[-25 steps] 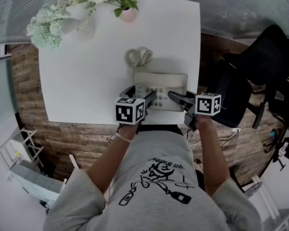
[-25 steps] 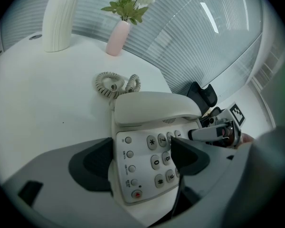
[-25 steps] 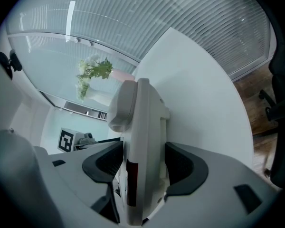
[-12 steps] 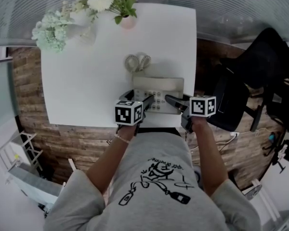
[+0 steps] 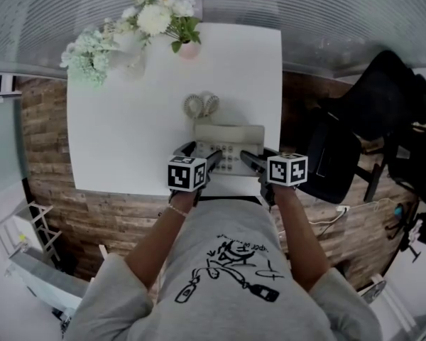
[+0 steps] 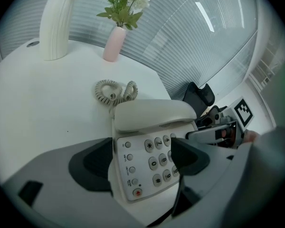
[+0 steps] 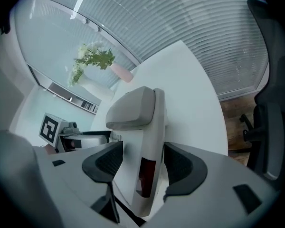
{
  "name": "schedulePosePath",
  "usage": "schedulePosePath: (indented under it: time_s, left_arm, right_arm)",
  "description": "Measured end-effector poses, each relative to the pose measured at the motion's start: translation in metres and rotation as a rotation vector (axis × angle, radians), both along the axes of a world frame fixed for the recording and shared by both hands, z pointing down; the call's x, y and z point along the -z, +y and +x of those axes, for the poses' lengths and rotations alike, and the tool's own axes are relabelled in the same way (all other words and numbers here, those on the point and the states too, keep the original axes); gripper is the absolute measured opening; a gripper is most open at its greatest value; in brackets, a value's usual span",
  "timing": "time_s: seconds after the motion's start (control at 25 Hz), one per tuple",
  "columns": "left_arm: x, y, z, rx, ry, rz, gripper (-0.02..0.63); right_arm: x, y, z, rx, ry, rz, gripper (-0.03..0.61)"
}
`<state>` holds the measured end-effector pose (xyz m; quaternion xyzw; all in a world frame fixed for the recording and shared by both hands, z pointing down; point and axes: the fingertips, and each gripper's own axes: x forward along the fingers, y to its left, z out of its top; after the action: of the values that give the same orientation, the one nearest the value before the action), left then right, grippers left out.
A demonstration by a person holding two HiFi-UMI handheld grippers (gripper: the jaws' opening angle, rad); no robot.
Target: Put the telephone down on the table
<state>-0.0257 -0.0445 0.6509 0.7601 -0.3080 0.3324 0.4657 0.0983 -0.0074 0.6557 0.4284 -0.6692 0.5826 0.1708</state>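
Barely anything moved in 1 s: phone (image 5: 231,137) stayed at table (image 5: 121,119) 6 o'clock edge, apparently resting. Sides clamped, jaws wide, by left gripper (image 6: 140,160), right gripper (image 7: 142,160). Only release remained.

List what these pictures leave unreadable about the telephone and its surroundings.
Telephone underside: hidden by its own body in every view, so contact with the table is unclear.
Keypad, right columns: covered by the left claw in the left gripper view, too small in the head view.
Coiled cord, plug end: behind the handset, left gripper view.
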Motion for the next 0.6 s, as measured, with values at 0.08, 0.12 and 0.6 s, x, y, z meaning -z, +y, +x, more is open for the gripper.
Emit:
schedulePosePath:
  time_s: [0.08, 0.12, 0.6]
  left_arm:
    - [0.007, -0.003, 0.0, 0.004, 0.014, 0.011, 0.386]
    - [0.01, -0.004, 0.001, 0.005, 0.023, 0.016, 0.386]
    - [0.086, -0.005, 0.027, -0.097, 0.189, 0.158, 0.362]
  right_arm:
    - [0.003, 0.002, 0.003, 0.008, 0.031, 0.015, 0.283]
    - [0.004, 0.003, 0.006, 0.015, 0.051, 0.02, 0.283]
    - [0.075, -0.007, 0.019, 0.132, 0.251, 0.244, 0.244]
